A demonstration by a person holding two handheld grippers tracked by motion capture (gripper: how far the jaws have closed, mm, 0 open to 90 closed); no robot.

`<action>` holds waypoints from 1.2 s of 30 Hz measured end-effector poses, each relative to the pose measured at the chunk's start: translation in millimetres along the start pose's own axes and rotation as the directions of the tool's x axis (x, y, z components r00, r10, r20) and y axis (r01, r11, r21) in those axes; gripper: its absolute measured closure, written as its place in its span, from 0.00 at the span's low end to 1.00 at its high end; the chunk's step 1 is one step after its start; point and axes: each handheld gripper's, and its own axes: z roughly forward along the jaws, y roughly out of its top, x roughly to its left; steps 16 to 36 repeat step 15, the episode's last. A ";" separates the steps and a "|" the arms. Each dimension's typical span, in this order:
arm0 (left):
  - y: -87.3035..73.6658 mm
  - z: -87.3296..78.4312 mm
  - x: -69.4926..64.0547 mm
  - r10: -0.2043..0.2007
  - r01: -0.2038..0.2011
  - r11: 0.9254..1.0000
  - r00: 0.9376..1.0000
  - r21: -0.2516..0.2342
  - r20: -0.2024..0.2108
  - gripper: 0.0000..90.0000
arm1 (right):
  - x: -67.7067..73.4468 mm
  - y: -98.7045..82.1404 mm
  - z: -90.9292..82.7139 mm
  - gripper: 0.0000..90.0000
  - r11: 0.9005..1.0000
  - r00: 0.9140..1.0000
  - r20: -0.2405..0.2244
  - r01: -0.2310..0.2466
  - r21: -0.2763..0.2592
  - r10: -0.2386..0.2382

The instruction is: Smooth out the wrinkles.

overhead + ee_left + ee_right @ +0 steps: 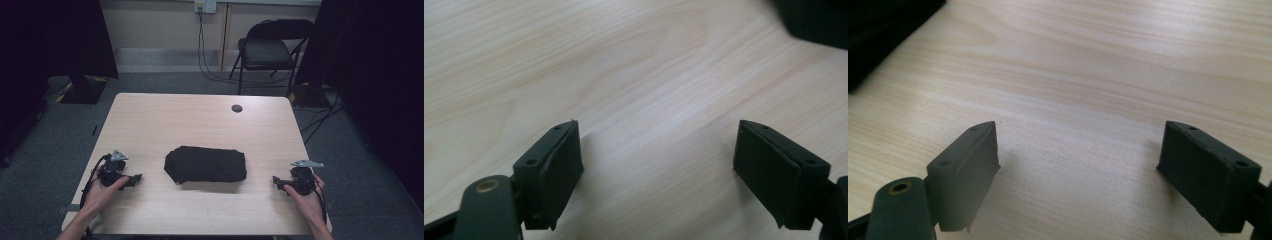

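Clearance: one obstacle, frame centre
Folded black cloth point(205, 164) blocks mid-table point(150, 120); bare wood upper half, lower edge & both sides, grommet point(237, 108) flush upper centre.

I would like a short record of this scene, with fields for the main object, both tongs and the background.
main object: folded black cloth, lying flat near the middle of the table
left tongs: open, nothing between the jaws, resting at the table's left side, apart from the cloth
right tongs: open, nothing between the jaws, at the table's right side, apart from the cloth
table detail: round dark cable hole near the far edge
background: black folding chair behind the table
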 end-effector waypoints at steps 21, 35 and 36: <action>-7.5 12.7 -3.5 -0.003 0.004 0.994 1.000 -0.110 0.006 0.00 | 8.1 -6.0 4.5 0.14 0.998 0.999 0.038 0.012 -0.061 -0.009; -7.5 12.7 -3.5 -0.003 0.004 0.994 1.000 -0.110 0.006 0.00 | 8.1 -6.0 4.5 0.14 0.998 0.999 0.038 0.012 -0.061 -0.009; -7.5 12.7 -3.5 -0.003 0.004 0.994 1.000 -0.110 0.006 0.00 | 8.1 -6.0 4.5 0.14 0.998 0.999 0.038 0.012 -0.061 -0.009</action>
